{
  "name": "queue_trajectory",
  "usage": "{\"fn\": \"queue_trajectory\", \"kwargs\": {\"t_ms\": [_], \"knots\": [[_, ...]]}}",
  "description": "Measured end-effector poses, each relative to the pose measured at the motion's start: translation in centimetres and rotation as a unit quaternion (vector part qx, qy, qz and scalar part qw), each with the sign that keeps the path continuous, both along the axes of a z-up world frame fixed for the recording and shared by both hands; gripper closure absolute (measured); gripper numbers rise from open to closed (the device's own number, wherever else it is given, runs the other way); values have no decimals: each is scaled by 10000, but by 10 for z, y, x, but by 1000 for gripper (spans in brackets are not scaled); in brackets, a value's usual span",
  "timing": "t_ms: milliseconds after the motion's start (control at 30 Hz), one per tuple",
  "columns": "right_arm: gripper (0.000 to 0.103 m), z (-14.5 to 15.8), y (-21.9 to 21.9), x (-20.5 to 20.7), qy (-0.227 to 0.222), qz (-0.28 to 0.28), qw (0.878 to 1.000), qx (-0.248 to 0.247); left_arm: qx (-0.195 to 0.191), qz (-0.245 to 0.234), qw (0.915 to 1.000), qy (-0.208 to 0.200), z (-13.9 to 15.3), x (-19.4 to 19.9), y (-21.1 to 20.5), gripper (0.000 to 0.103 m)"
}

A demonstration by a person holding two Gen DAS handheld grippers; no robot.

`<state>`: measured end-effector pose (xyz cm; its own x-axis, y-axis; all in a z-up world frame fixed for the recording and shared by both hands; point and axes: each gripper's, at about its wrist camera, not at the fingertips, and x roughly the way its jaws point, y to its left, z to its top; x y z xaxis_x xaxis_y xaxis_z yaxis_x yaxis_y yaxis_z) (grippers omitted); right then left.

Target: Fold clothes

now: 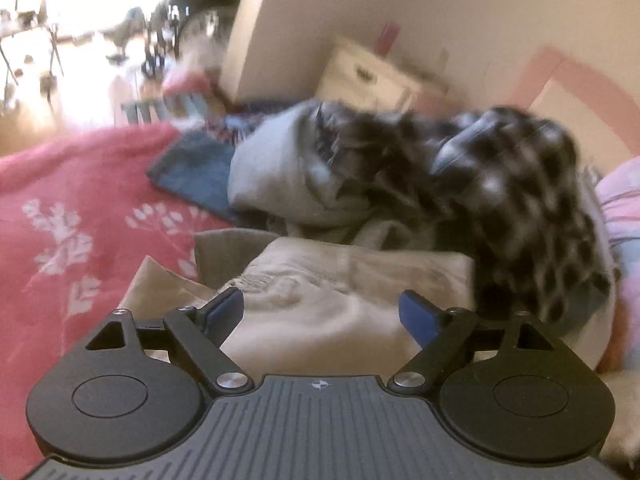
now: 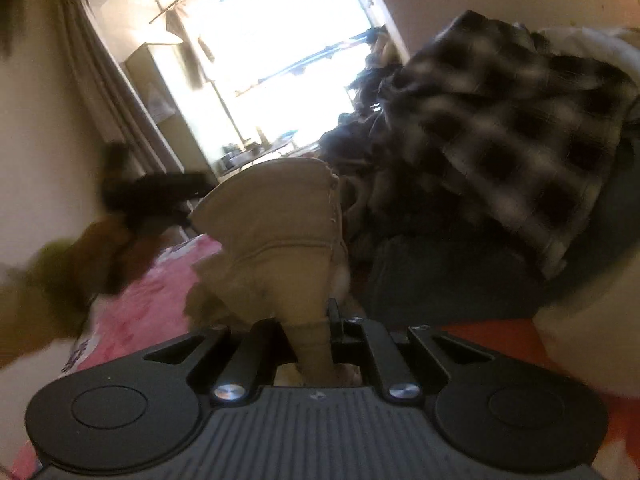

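A beige garment (image 1: 320, 288) lies bunched on the red floral bedspread (image 1: 80, 208) right in front of my left gripper (image 1: 320, 312). That gripper is open, its blue-padded fingers (image 1: 226, 308) straddling the cloth without gripping it. In the right wrist view my right gripper (image 2: 308, 320) is shut on a fold of the same beige garment (image 2: 280, 232), which rises bunched above the jaws. A black-and-white checked garment (image 1: 520, 192) lies on the pile behind; it also shows in the right wrist view (image 2: 500, 140).
A grey garment (image 1: 280, 176) and a blue cloth (image 1: 192, 168) lie in the pile by the wall. A cream box (image 1: 372, 72) stands behind. A bright window (image 2: 272, 48) and the blurred other arm (image 2: 152, 196) show in the right wrist view.
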<state>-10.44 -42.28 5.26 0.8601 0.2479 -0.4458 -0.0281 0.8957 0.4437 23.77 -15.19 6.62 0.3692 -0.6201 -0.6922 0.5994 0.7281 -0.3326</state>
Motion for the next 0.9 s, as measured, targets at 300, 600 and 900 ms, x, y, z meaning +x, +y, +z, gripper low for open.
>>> {"fn": "queue_trajectory", "kwargs": {"t_ms": [300, 600, 900], "knots": [[98, -21, -19, -23, 427, 42, 9984, 374, 671, -731, 9938, 504, -50, 49, -33, 20], [98, -29, -38, -22, 590, -45, 9969, 522, 149, -714, 9953, 638, -62, 40, -26, 60], [98, -35, -45, -19, 671, -80, 9959, 602, 110, -361, 9925, 1164, -77, 62, -39, 42]]}}
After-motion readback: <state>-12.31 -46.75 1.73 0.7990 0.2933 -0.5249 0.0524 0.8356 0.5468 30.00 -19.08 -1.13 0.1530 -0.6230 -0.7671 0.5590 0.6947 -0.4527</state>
